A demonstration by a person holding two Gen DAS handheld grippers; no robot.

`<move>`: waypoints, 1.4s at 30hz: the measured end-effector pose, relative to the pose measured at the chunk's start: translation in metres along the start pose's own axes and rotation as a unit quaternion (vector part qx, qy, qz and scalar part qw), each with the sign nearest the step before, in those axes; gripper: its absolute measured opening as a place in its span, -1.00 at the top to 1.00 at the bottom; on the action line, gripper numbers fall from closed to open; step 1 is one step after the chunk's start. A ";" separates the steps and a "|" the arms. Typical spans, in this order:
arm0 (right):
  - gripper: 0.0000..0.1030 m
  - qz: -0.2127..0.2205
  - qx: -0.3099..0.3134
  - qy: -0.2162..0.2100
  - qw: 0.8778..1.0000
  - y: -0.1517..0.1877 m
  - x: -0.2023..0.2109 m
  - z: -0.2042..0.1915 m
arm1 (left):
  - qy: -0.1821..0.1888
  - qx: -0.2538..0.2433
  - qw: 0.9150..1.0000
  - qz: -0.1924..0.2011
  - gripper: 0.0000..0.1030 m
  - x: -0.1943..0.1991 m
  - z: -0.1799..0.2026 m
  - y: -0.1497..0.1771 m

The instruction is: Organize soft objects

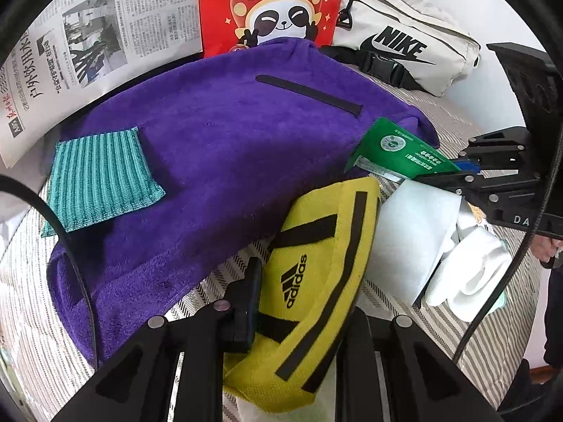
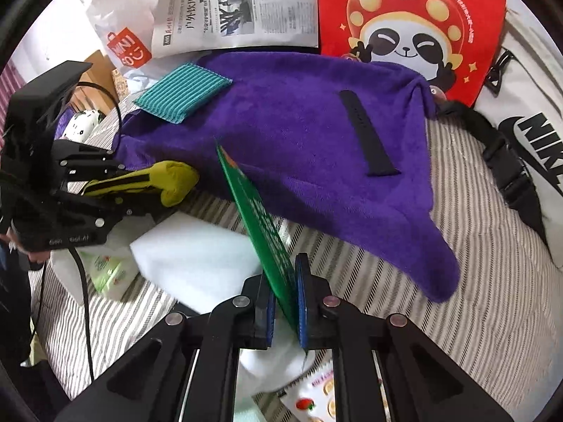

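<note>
My left gripper (image 1: pixel 299 302) is shut on a yellow Adidas cloth (image 1: pixel 316 281), held just above the striped bed; it also shows in the right wrist view (image 2: pixel 155 183). My right gripper (image 2: pixel 285 302) is shut on a flat green packet (image 2: pixel 260 225), which stands on edge between the blue pads; the packet also shows in the left wrist view (image 1: pixel 397 151). A purple towel (image 1: pixel 218 147) lies spread in the middle, with a teal striped cloth (image 1: pixel 98 176) and a dark strap (image 1: pixel 309 95) on it. White socks (image 1: pixel 471 274) lie at the right.
A red panda bag (image 1: pixel 271 7), a newspaper (image 1: pixel 98 35) and a white Nike waist bag (image 1: pixel 404 45) lie at the back. A white foam pad (image 2: pixel 197 256), a wipes pack (image 2: pixel 109 274) and a snack packet (image 2: pixel 316 397) lie near the grippers on the striped sheet (image 2: pixel 440 316).
</note>
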State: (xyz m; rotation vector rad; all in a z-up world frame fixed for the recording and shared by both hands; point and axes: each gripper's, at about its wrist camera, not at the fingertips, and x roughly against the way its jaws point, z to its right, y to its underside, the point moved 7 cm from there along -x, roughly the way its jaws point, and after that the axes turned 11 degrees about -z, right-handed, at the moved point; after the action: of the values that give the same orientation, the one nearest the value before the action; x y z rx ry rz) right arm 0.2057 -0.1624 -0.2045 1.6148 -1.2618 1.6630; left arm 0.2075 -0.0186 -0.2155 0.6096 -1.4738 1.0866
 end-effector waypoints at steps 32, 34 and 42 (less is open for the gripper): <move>0.94 0.082 -0.054 -0.019 0.995 -0.031 0.052 -0.001 | 0.025 0.117 0.989 0.083 0.78 0.067 -0.069 0.025; 0.94 0.087 -0.054 -0.022 0.995 -0.032 0.054 -0.004 | 0.018 0.123 0.989 0.082 0.78 0.069 -0.075 0.027; 0.94 0.087 -0.039 -0.027 0.995 -0.032 0.054 -0.012 | -0.007 0.140 0.986 0.087 0.78 0.086 -0.097 0.038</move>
State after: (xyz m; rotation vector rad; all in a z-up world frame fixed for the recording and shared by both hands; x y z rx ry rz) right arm 0.2170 -0.1510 -0.1426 1.5508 -1.5151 1.6583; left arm 0.2027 0.1006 -0.1521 0.6933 -1.4184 1.4441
